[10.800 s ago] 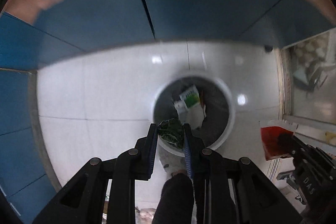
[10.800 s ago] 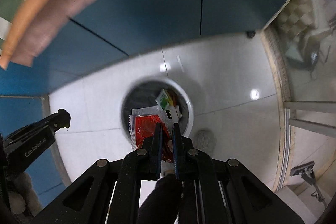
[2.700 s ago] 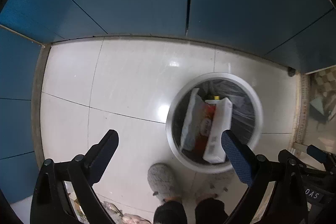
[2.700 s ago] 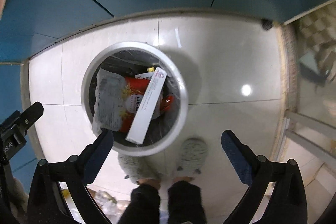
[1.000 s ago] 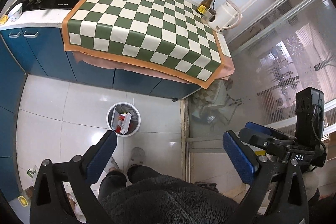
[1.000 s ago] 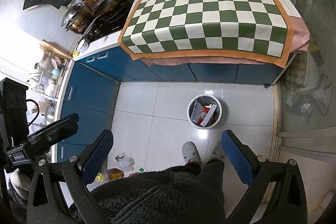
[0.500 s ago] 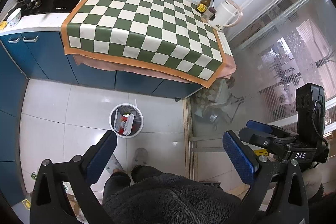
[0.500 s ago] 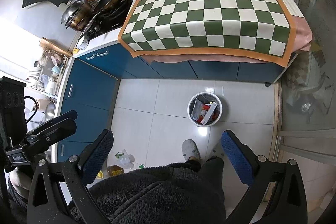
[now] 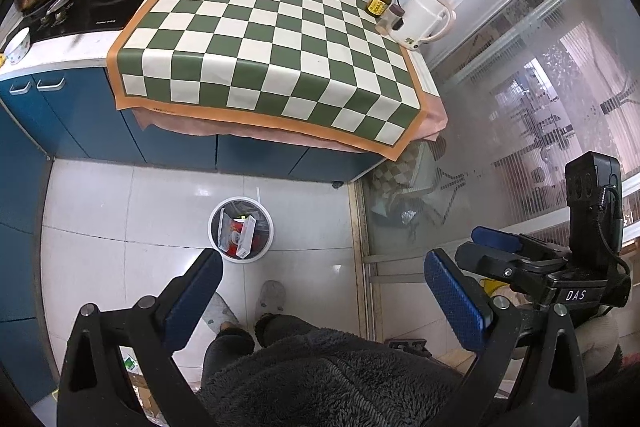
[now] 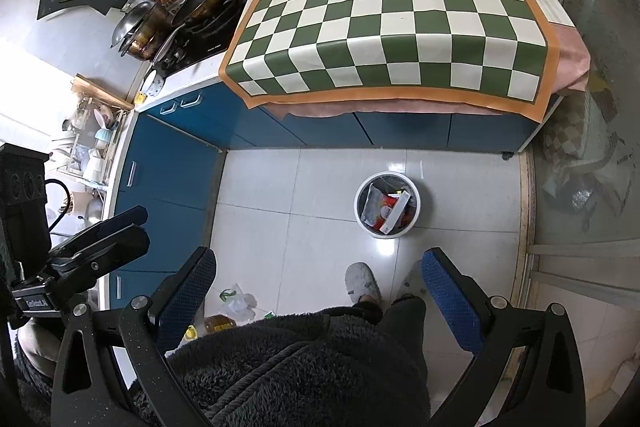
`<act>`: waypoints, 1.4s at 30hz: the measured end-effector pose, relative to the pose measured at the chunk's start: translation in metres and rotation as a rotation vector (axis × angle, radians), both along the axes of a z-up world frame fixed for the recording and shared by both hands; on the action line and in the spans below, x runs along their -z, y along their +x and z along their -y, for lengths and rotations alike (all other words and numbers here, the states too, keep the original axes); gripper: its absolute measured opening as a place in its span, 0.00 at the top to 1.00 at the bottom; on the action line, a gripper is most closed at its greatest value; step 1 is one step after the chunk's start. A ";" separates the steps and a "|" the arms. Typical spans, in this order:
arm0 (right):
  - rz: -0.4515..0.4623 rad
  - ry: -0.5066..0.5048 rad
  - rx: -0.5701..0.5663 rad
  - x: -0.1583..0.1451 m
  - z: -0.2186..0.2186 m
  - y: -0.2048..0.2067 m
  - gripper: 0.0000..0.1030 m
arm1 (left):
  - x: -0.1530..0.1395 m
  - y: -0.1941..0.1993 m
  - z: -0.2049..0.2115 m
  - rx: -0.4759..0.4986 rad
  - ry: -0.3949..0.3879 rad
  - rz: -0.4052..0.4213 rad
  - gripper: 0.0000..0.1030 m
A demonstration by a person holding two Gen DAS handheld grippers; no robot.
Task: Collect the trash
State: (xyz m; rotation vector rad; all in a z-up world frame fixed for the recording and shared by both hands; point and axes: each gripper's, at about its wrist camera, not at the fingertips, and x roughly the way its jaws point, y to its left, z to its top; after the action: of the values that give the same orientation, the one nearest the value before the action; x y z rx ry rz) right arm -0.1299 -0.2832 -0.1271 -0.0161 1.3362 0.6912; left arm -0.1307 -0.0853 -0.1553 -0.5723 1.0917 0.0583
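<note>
Gaping wide & empty, both ribbed blue-padded tongs (image 9: 322, 273) (image 10: 318, 269) w/ round white bin (image 10: 387, 205) below

Trash bin on the floor, filled with wrappers

A round white trash bin (image 9: 241, 230) (image 10: 387, 204) with a dark liner stands upright on the pale tiled floor, near the blue cabinets and just beyond the person's slippered feet. Inside lie a grey-white crumpled bag (image 10: 372, 207) at the left, a red packet (image 10: 387, 211) in the middle and a long white carton (image 10: 394, 214) slanting across it.
</note>
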 end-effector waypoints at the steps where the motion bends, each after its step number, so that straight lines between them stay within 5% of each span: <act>1: -0.001 0.000 0.003 0.000 0.000 0.000 0.00 | -0.001 0.000 0.000 0.002 0.001 0.001 0.00; 42: -0.003 0.011 0.020 -0.005 0.006 0.002 0.00 | -0.005 0.007 0.005 0.022 -0.001 0.007 0.00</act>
State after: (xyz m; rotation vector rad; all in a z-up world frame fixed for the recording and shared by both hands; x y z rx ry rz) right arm -0.1277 -0.2894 -0.1223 0.0071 1.3341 0.6815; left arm -0.1238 -0.0902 -0.1502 -0.5612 1.0907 0.0366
